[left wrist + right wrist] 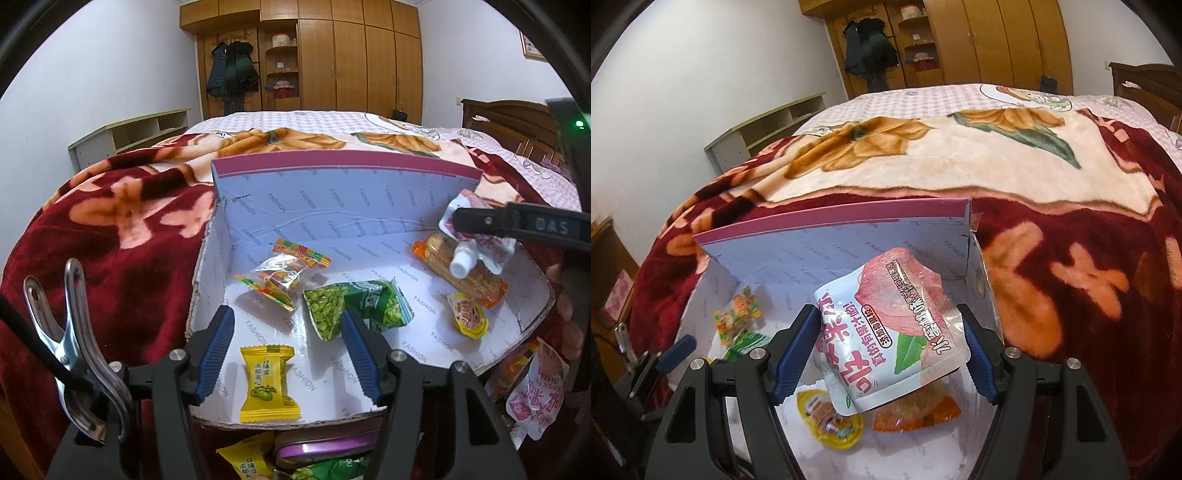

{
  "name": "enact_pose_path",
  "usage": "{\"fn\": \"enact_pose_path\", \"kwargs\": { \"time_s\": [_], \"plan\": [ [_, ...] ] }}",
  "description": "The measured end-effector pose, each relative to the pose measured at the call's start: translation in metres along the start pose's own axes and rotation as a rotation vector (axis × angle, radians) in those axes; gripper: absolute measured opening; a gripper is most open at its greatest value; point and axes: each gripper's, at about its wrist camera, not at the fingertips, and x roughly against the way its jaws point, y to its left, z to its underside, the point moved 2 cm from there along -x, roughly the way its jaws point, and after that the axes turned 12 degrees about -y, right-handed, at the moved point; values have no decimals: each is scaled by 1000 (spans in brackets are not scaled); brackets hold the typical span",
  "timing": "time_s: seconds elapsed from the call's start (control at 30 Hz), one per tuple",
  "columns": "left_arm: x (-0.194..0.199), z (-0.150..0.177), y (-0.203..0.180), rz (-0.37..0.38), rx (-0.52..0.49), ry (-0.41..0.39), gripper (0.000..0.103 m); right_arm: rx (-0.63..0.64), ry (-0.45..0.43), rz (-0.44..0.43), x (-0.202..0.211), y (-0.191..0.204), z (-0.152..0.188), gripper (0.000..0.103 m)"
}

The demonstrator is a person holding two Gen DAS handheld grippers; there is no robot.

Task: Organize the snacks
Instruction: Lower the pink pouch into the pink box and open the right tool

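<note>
A white cardboard box with a pink-edged back wall lies open on the bed. On its floor are a yellow packet, a green pea packet, a clear candy packet, an orange cracker packet and a yellow jelly cup. My left gripper is open at the box's near edge; the yellow packet lies flat between its blue pads, untouched. My right gripper is shut on a peach drink pouch, held above the box's right end over the cracker packet.
Outside the box, near its front edge, lie another pink pouch, a second yellow packet, a purple tin and a green packet. A red floral blanket surrounds the box. A metal clip sticks up at left.
</note>
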Motion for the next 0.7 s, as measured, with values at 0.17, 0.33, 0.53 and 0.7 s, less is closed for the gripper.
{"fn": "enact_pose_path", "kwargs": {
  "time_s": [0.17, 0.33, 0.53, 0.7],
  "plan": [
    [0, 0, 0, 0, 1, 0, 64, 1, 21, 9, -14, -1, -3, 75],
    [0, 0, 0, 0, 2, 0, 64, -16, 6, 16, -15, -1, -6, 82],
    [0, 0, -1, 1, -1, 2, 64, -17, -12, -21, -6, 2, -6, 92],
    [5, -2, 2, 25, 25, 2, 64, -30, -34, -47, 11, 3, -7, 92]
  ]
}}
